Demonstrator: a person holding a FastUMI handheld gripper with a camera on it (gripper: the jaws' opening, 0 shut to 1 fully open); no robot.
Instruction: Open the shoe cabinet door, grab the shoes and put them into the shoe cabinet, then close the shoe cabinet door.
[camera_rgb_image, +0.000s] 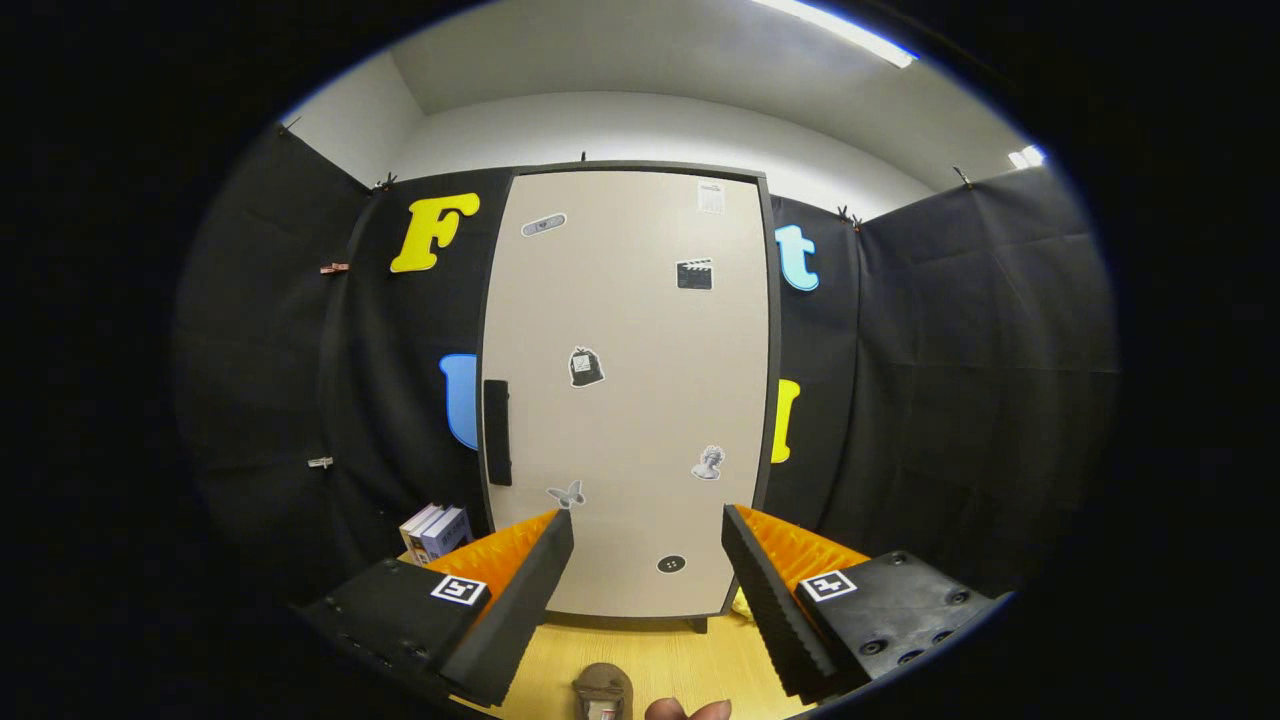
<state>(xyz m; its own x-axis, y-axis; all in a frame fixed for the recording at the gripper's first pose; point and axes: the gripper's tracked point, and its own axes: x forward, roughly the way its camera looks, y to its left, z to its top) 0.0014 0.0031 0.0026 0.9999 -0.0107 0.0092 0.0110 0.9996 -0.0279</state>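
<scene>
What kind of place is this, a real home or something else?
Probably a recording booth set up like a home entryway. Black cloth walls hang behind a closed beige shoe cabinet with a black handle, on a wooden floor. The open gripper points at the door, holding nothing.

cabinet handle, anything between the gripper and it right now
Nothing visible does. The gripper is open and empty, facing the shut cabinet door. The black handle sits on the door's left edge, beyond the left finger, with only wooden floor ahead. The books stand off to the left.
</scene>
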